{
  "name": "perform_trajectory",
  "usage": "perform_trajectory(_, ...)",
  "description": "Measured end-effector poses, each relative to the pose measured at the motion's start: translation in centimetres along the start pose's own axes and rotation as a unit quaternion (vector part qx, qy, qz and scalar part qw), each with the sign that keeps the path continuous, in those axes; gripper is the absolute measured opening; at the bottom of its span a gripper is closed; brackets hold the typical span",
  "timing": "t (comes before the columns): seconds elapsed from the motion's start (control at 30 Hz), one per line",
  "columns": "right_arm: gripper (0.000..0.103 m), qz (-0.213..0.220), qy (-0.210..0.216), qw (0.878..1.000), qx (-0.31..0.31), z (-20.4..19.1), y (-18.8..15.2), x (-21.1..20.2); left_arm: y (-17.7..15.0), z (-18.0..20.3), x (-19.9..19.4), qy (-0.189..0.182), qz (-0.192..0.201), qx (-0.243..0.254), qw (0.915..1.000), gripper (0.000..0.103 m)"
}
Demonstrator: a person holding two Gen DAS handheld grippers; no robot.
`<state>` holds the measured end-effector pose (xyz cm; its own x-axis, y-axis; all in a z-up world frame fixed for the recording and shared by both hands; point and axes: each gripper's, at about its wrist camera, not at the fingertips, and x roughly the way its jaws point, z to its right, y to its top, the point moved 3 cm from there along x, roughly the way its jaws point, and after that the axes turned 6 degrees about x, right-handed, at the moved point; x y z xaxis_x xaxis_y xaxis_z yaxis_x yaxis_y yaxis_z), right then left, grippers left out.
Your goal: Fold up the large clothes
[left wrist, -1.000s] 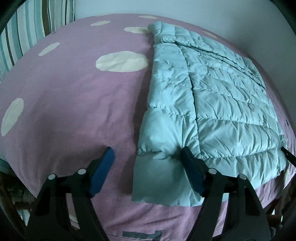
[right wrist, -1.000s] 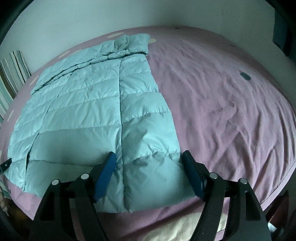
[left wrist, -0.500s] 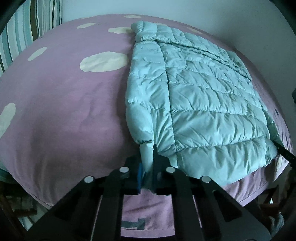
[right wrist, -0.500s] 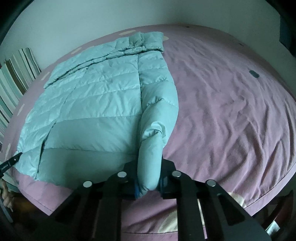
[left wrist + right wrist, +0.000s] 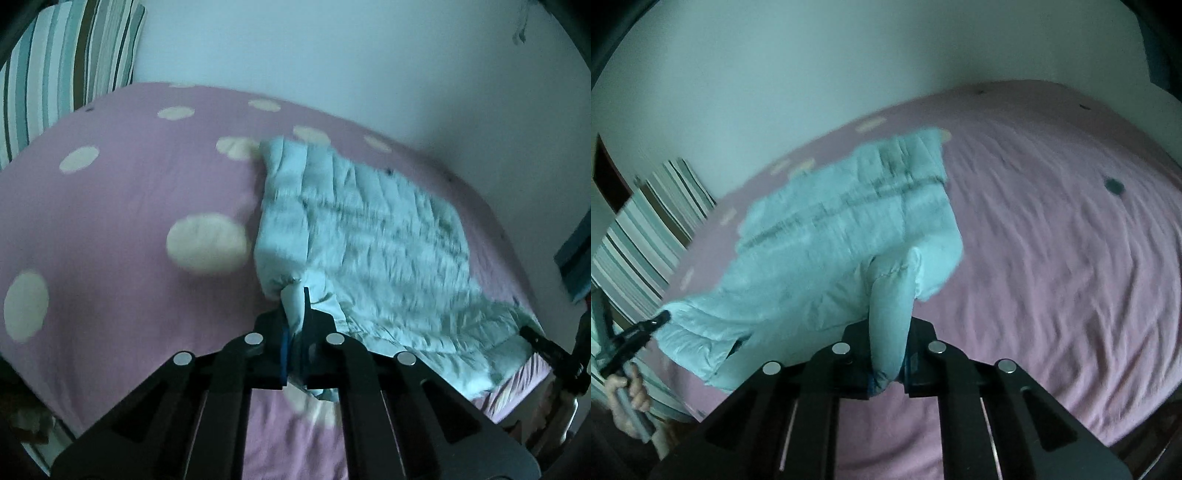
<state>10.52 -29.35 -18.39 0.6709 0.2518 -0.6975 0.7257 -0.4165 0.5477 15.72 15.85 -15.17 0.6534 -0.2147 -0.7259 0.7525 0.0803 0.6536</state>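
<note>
A light blue quilted puffer jacket [image 5: 376,236] lies on a pink bed [image 5: 122,206], its near hem lifted off the sheet. My left gripper [image 5: 294,332] is shut on the hem's left corner. My right gripper [image 5: 888,354] is shut on the right corner, a thick fold of the jacket [image 5: 849,236] bunched between its fingers. The jacket's collar end rests far back near the wall. The right gripper also shows at the right edge of the left wrist view [image 5: 550,354], and the left gripper at the left edge of the right wrist view [image 5: 635,336].
The bed's pink sheet [image 5: 1052,240] has cream dots on its left half. A striped pillow [image 5: 62,74] stands at the back left. A white wall [image 5: 332,55] runs behind the bed. The bed's near edge is just under both grippers.
Both grippers closed on the jacket's near hem corners a second ago and have since lifted it and drawn it up off the bed; the view is blurred from the motion.
</note>
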Motion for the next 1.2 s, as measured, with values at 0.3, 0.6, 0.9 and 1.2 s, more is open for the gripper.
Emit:
perform_trajectory(0.3, 0.01, 0.002, 0.039, 0.998, 0.051, -1.5, 12.4, 7.3, 12.2, 0.7, 8.4, 0.022, 0.018, 0.009, 0.9996, 0.004)
perform_trajectory(0.6, 0.01, -0.048, 0.004, 0.996, 0.072, -0.8, 17.8, 18.7, 16.9, -0.8, 20.1, 0.056, -0.033, 0.018, 0.9977, 0.004)
perform_trajectory(0.9, 0.016, -0.074, -0.008, 0.994, 0.085, 0.2, 18.4, 23.6, 17.5, -1.5, 24.4, 0.042, -0.059, 0.018, 0.9972, 0.019)
perform_trajectory(1.2, 0.061, 0.0, 0.009, 0.998, 0.056, -0.7, 20.3, 18.0, 20.2, -1.2, 17.7, 0.029, 0.031, 0.039, 0.9983, 0.071)
